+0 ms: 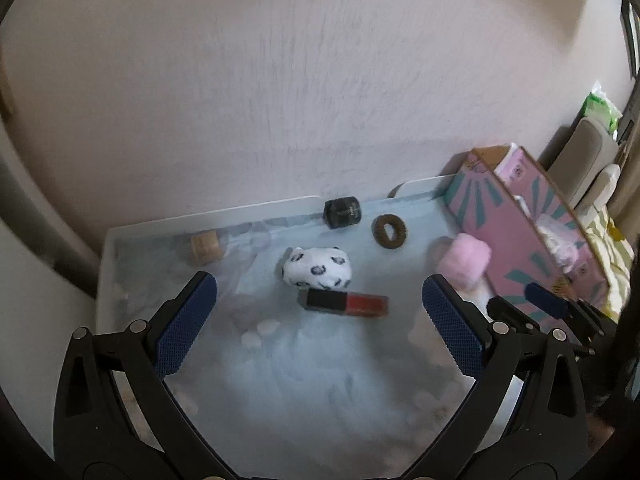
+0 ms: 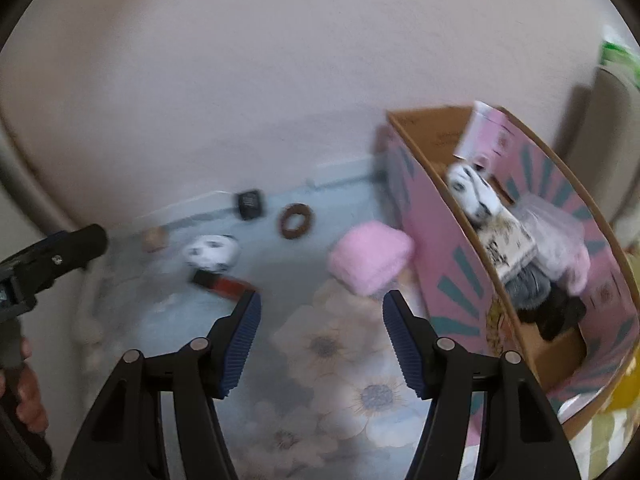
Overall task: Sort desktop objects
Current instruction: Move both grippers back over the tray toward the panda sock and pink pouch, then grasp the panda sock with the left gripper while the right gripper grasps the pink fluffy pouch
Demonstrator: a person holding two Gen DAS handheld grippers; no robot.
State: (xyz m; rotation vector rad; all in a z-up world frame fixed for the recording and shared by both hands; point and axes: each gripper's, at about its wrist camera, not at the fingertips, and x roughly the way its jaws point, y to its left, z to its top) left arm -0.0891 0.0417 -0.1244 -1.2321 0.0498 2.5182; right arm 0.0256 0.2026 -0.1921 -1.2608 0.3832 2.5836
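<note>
Left wrist view
- My left tongs (image 1: 320,292): jaws wide apart, nothing between the pads, hanging above the desk (image 1: 304,380).
- Under them: a red tube (image 1: 346,303) lying flat, and touching its far side a spotted white roll (image 1: 318,267).
- Farther back: a black jar (image 1: 342,212) on its side by the wall, a brown ring (image 1: 389,231) just beside it, a small tan pot (image 1: 206,246) off to the left.
- Right side: a pink bundle (image 1: 464,262) leaning against the pink box (image 1: 516,232); the tips of my right tongs (image 1: 520,300) show near it.

Right wrist view
- My right tongs (image 2: 322,308): jaws apart, empty, above the flowered desk cover, pointing at the pink bundle (image 2: 370,258) just ahead.
- Pink box (image 2: 452,276): already holds soft things and a packet, so the sorting looks partly done.
- Left edge: my left tongs' body and the hand (image 2: 24,384) on their grip; their jaws are out of sight here.

Step in hand: I judge both tongs are on approach, each to its own pick.
Next move: lower the right pads either side of the pink bundle and squeeze; line the left up across the red tube without nudging the spotted roll.
</note>
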